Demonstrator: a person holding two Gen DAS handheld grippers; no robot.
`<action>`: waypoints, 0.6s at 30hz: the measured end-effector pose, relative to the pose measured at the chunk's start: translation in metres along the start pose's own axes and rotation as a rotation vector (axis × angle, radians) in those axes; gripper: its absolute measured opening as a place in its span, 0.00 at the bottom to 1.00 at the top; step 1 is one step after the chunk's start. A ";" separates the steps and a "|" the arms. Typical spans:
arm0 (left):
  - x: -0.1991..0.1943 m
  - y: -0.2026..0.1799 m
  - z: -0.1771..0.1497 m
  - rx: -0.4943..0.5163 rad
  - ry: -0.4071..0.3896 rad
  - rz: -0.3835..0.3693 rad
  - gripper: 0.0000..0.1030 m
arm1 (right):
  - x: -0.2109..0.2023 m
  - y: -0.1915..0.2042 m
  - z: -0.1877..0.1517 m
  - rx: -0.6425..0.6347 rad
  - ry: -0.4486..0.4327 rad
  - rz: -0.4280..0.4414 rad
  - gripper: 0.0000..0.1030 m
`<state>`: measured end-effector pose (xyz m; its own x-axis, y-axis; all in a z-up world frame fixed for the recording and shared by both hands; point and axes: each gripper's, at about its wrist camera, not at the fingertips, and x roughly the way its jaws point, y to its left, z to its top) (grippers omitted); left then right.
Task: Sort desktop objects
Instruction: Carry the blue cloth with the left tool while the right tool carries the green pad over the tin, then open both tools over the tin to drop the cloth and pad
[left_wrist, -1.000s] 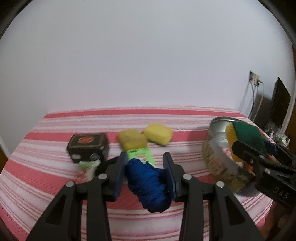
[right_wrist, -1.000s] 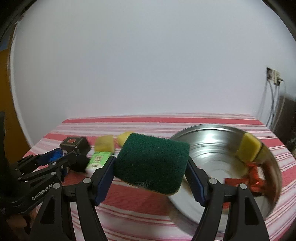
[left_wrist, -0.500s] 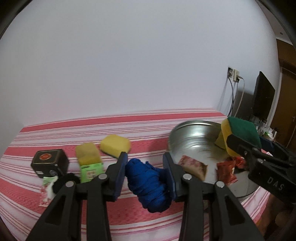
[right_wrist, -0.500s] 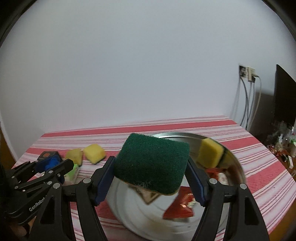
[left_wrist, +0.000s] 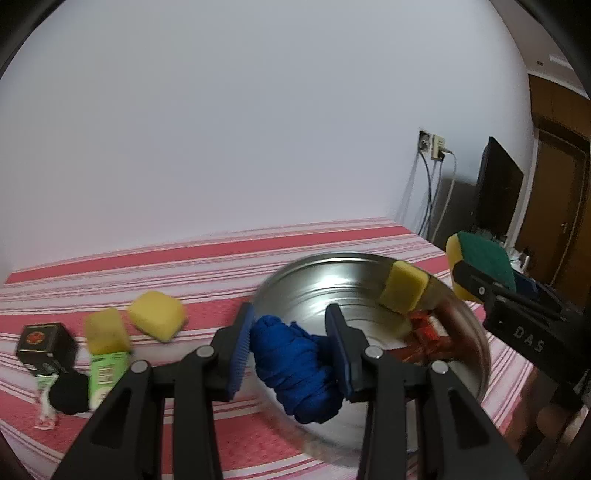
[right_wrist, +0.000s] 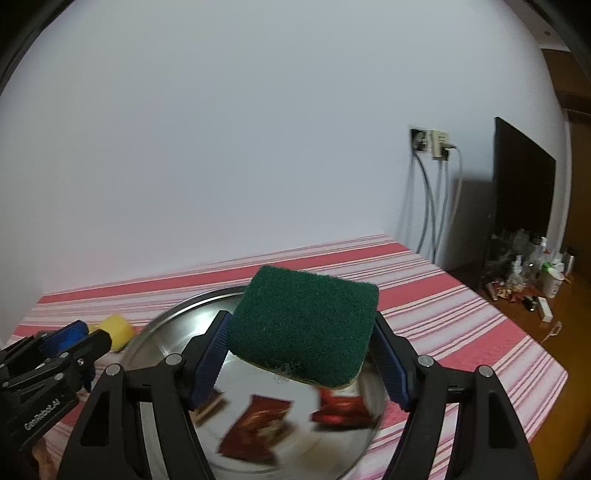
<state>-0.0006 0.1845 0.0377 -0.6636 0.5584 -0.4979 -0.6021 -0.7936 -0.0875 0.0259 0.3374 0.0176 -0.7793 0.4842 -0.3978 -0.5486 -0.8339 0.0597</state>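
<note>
My left gripper (left_wrist: 291, 347) is shut on a bundle of blue cloth (left_wrist: 295, 363) and holds it over the near left rim of a steel bowl (left_wrist: 295, 280). My right gripper (right_wrist: 301, 352) is shut on a green and yellow scouring sponge (right_wrist: 303, 325) above the same bowl (right_wrist: 173, 306). It shows at the right in the left wrist view (left_wrist: 484, 258). A yellow sponge (left_wrist: 404, 286) leans on the bowl's far wall. Red snack packets (right_wrist: 343, 406) lie in the bowl.
On the red striped cloth (left_wrist: 184, 254) left of the bowl lie two yellow sponges (left_wrist: 157, 314), a green packet (left_wrist: 107, 369), a black box (left_wrist: 42, 341) and a black lump (left_wrist: 68, 393). A wall socket with cables (right_wrist: 432, 144) and a dark screen (right_wrist: 524, 181) stand at the right.
Both grippers have swung to the right with their loads. The bowl has come under them, and the loose items have slid to the left of view.
</note>
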 end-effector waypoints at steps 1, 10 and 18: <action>0.004 -0.004 0.001 -0.002 0.006 -0.010 0.38 | 0.003 -0.004 0.001 -0.002 -0.002 -0.014 0.73; 0.040 -0.040 0.008 0.047 0.053 0.002 0.38 | 0.033 -0.026 0.006 0.003 0.031 -0.066 0.73; 0.051 -0.059 0.005 0.095 0.032 0.081 0.91 | 0.047 -0.029 -0.003 -0.012 0.046 -0.061 0.80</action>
<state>-0.0013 0.2611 0.0212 -0.6984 0.4843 -0.5270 -0.5873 -0.8086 0.0352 0.0065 0.3833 -0.0056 -0.7297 0.5214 -0.4423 -0.5906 -0.8066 0.0236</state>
